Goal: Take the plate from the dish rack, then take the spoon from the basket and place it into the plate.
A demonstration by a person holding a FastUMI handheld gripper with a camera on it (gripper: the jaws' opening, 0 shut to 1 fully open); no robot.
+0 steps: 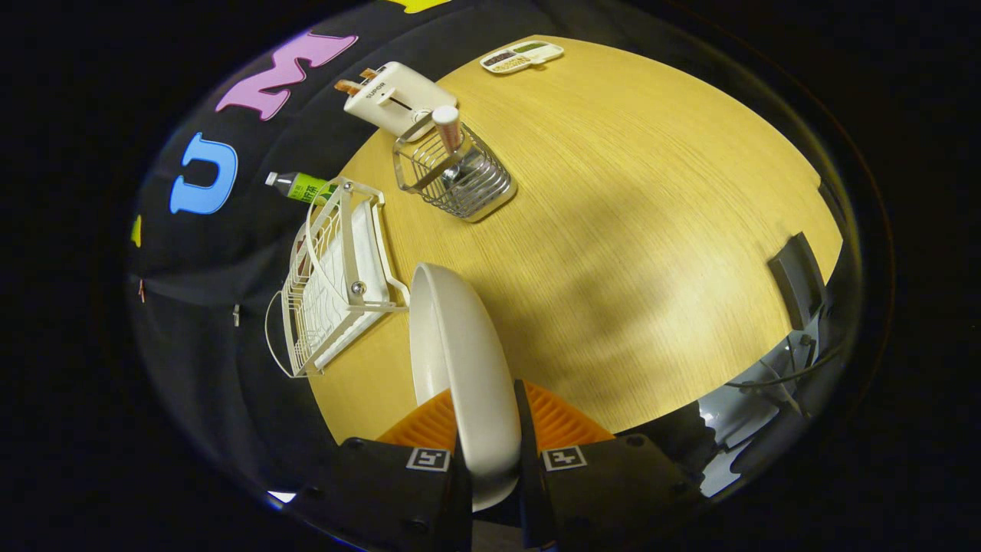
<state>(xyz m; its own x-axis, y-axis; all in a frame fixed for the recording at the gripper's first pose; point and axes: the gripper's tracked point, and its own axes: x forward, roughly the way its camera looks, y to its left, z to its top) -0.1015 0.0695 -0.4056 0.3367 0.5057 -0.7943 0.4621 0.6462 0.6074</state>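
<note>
My gripper (pixel 487 452) is clamped on the plate (pixel 460 368), one finger pressed to each face, so the plate stands on edge between them and runs ahead toward 12 o'clock. It is out of the dish rack (pixel 337 284), which sits just beyond the plate's far rim at about 11 o'clock, close to it; I cannot tell whether the two touch.

The table (pixel 613 230) is round-edged, pale wood with a fine straight grain, and from 12 through 3 o'clock its top is bare and open, crossed by a soft shadow. The rack sits at the table's edge on the 10 o'clock side, with part of it over the rim against the dark cloth wall.

The plate is smooth, glossy, off-white, with a thick rounded rim. The rack is cream-coated wire with a flat white tray in it. At 12 o'clock beyond it stands the basket (pixel 454 176), shiny metal wire with rounded corners, and the spoon (pixel 447 130) rises from it, pale handle end up; its bowl is lost among the wires.

Behind the basket lies a cream boxy appliance (pixel 395 96), and at 1 o'clock, at the far edge, a small tray (pixel 521 56) whose contents are too small to make out. A green-labelled bottle (pixel 300 185) lies behind the rack, partly hidden. The plate's near rim is cut off between my fingers.
</note>
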